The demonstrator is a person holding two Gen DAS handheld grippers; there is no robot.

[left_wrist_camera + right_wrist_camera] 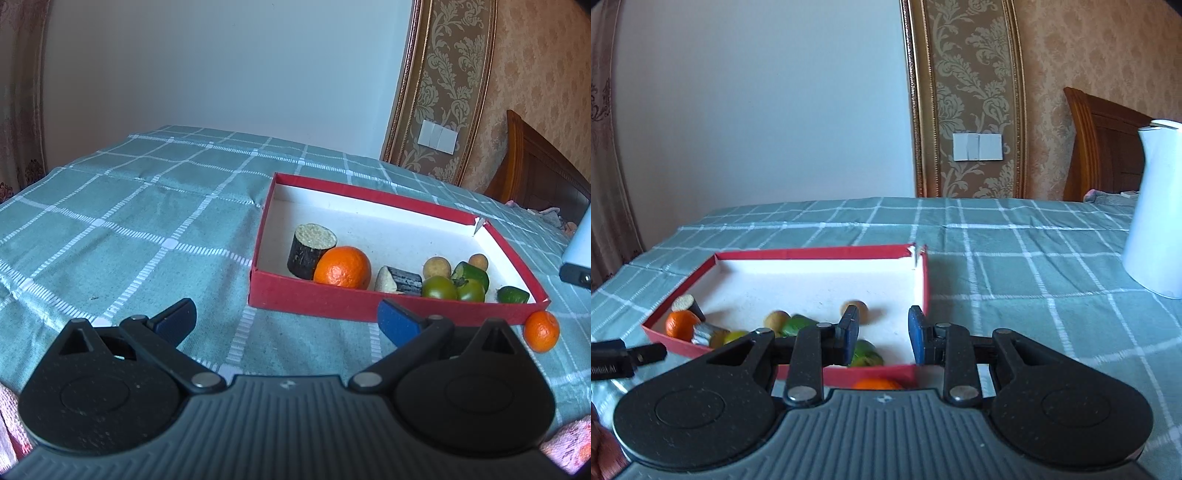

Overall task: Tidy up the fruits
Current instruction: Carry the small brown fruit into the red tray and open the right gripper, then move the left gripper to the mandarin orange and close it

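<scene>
Left gripper point(286, 314): jaws wide, nothing between. Right gripper point(882, 332): narrow gap, empty, over the near wall of the box point(314, 295).

Count, near to far:
- Oranges: 2. One loose point(541, 330) on the cloth point(147, 221), outside the box at its near right corner, right of the left gripper's right finger. In the right wrist view, partly hidden under the right gripper's body. The other point(343, 267) inside, against the near wall.
- Dark cane pieces: 2, inside. One upright point(308, 254), touching the boxed orange; one on its side point(404, 280).
- Green tomatoes: 2 point(439, 288), point(471, 291), side by side.
- Green chunks: 2 point(474, 272), point(512, 295).
- Tan round fruits: 2 point(436, 266), point(479, 261), behind the tomatoes.
- Box: 1, red, white inside, far right corner torn.
- White kettle point(1156, 221): 1, far right.
</scene>
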